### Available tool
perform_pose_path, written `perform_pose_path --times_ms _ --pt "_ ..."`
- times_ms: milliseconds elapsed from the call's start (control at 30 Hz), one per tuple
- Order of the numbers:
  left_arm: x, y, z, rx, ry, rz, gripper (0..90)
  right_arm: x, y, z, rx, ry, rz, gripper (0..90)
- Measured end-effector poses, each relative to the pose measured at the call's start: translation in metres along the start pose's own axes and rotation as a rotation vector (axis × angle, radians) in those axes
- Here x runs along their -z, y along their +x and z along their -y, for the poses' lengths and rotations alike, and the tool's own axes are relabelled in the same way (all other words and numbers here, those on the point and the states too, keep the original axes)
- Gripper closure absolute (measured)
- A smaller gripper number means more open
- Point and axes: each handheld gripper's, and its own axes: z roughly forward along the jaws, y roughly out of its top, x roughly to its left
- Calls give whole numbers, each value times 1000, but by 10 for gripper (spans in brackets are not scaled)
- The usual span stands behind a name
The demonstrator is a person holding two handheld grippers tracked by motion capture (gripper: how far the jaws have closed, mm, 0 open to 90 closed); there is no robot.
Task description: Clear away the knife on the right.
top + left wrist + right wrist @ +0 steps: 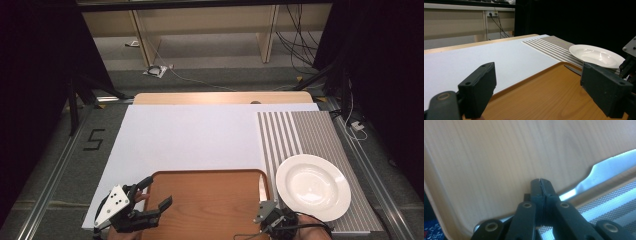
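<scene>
The left gripper [156,192] hangs over the left edge of the rounded rectangular brown wooden tray [210,205], at about seven o'clock on the table in the high view; its black jaws stand wide apart with nothing between them, and in the left gripper view they frame the tray [544,97]. The right gripper [267,207] sits at five o'clock, at the tray's right edge; its jaws are pressed together, tips touching, and whether they pinch the flat silver metal knife [599,173] I cannot tell. The knife lies along the tray's right rim [262,187], blade toward one o'clock in the right gripper view. A round white ceramic plate [313,186] rests at four o'clock on the grey striped placemat [300,130], just beside the tray.
</scene>
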Motion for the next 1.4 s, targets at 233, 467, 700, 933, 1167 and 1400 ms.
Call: perform_pose_path --times_ms 233,467,700,933,1167,1400 --pt "-1 0 0 -3 2 1 134 14 -16 4 -118 -188 67 737" --pt "-1 -1 0 -2 5 5 133 34 -25 8 -206 -445 137 571" --pt "-2 -1 0 -1 11 11 133 43 -32 14 -286 -626 109 444" --pt "-2 -1 1 0 16 12 133 49 -38 22 -338 -749 106 351" --pt "-3 -1 1 2 21 18 133 53 -44 30 -392 -878 87 256" --pt "-3 -1 1 2 27 22 131 53 -46 34 -423 -938 91 233"
